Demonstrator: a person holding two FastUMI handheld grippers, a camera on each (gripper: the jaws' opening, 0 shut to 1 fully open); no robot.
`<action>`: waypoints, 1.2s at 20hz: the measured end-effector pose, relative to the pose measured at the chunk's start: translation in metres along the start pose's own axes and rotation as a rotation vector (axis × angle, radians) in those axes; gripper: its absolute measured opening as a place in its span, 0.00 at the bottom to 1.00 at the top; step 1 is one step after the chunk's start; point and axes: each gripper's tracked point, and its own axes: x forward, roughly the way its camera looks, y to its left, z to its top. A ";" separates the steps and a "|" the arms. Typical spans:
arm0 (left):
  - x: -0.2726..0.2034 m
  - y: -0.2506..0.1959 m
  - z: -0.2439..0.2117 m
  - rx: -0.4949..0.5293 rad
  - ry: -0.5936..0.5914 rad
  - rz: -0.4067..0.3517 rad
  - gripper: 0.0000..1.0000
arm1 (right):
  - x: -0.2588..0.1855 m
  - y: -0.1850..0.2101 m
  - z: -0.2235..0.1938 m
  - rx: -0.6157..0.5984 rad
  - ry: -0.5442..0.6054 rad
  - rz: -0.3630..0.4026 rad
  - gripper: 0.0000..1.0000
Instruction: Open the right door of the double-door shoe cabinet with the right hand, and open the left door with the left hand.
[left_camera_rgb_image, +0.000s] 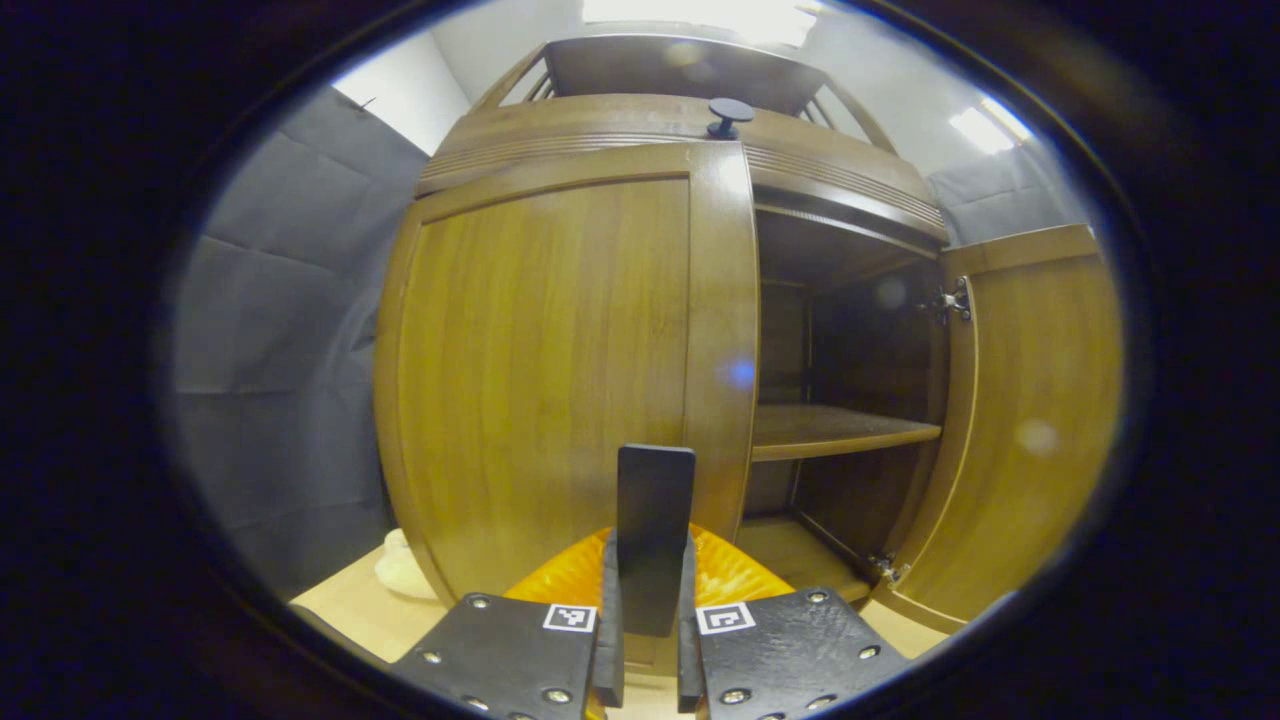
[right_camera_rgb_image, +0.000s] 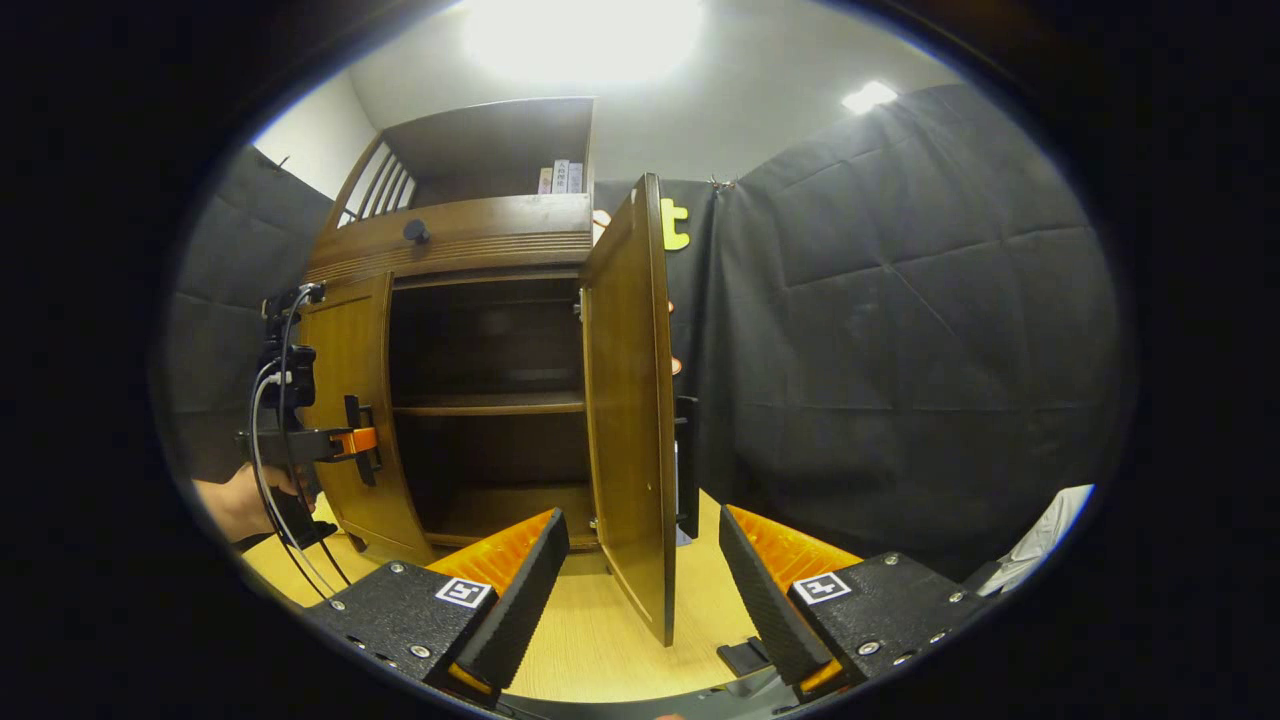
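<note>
brown wooden shoe cabinet, black knob

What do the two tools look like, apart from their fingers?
The left tool and the right tool each carry two black, grainy plates fixed with silver screws; every plate bears a small square black-and-white marker. In the right gripper view, the left tool's body is black, with black and white cables looping down beside it.

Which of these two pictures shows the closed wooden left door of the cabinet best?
The left gripper view: the closed brown wooden left door faces the camera, with the left tongs shut on its dark handle. The right gripper view shows just a narrow strip of that door, partly behind those tongs.
</note>
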 end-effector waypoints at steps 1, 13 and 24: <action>-0.005 0.002 0.000 -0.003 0.001 0.005 0.17 | -0.001 0.003 0.000 0.001 -0.002 0.011 0.94; -0.060 0.032 0.008 -0.017 0.002 0.080 0.17 | -0.007 0.038 0.003 0.025 -0.010 0.143 0.94; -0.129 0.118 0.001 -0.001 0.004 0.187 0.25 | -0.010 0.081 0.000 0.017 -0.019 0.275 0.92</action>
